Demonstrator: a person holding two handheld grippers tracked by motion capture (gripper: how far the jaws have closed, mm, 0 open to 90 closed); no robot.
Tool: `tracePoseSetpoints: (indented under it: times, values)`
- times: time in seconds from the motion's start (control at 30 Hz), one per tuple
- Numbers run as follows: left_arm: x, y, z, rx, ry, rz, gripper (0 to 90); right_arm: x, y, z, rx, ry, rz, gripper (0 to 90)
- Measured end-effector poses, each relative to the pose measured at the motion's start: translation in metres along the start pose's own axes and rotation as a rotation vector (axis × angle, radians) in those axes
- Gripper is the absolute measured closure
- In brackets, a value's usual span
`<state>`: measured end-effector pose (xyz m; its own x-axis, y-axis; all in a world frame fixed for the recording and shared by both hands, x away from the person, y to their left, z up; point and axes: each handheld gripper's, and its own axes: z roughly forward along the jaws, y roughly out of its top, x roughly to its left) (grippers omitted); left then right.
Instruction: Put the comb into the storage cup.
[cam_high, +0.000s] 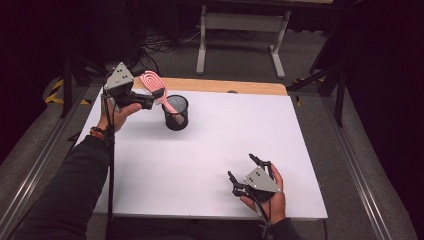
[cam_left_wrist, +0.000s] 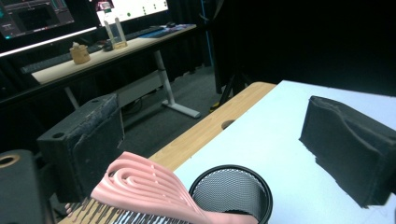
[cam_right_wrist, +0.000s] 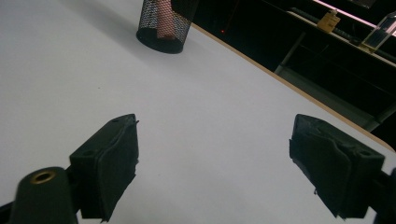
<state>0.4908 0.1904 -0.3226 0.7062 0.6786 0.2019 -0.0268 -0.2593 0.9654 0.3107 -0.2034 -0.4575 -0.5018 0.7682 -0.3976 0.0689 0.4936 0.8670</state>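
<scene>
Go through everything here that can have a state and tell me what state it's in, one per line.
Pink hairbrush: handle down in the cup, head leaning out over the rim, not gripped.
Black mesh cup: upright on the table.
Left gripper: jaws open, beside the brush.
Right gripper: jaws open, empty, low over the table.

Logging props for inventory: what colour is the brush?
Pink brush, clearest in the left gripper view.

We see a pink hairbrush (cam_left_wrist: 149, 189) of smooth, ridged plastic resting in a black wire-mesh metal cup (cam_left_wrist: 232, 190). The table (cam_high: 225, 145) is matt white with a wooden far edge; the jaw pads look rough, matt black.
</scene>
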Motion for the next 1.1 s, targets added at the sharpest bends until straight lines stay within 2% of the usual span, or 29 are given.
tracePoseSetpoints:
  times: [0.23,0.6,0.9,1.1]
  values:
    - [-0.005,0.001,-0.003,0.007,-0.015,0.021,6.4,0.0,0.001,-0.001,-0.028,0.001,0.02,15.7]
    - [-0.013,0.001,-0.008,-0.006,-0.042,0.04,5.2,0.005,0.005,-0.003,-0.043,-0.007,-0.015,15.1]
    - [-0.021,-0.002,-0.01,-0.004,-0.07,0.058,5.1,0.006,0.005,-0.003,-0.049,-0.004,-0.013,15.0]
    - [-0.025,-0.005,-0.012,-0.008,-0.074,0.066,5.2,0.007,0.008,-0.005,-0.068,-0.013,-0.016,15.1]
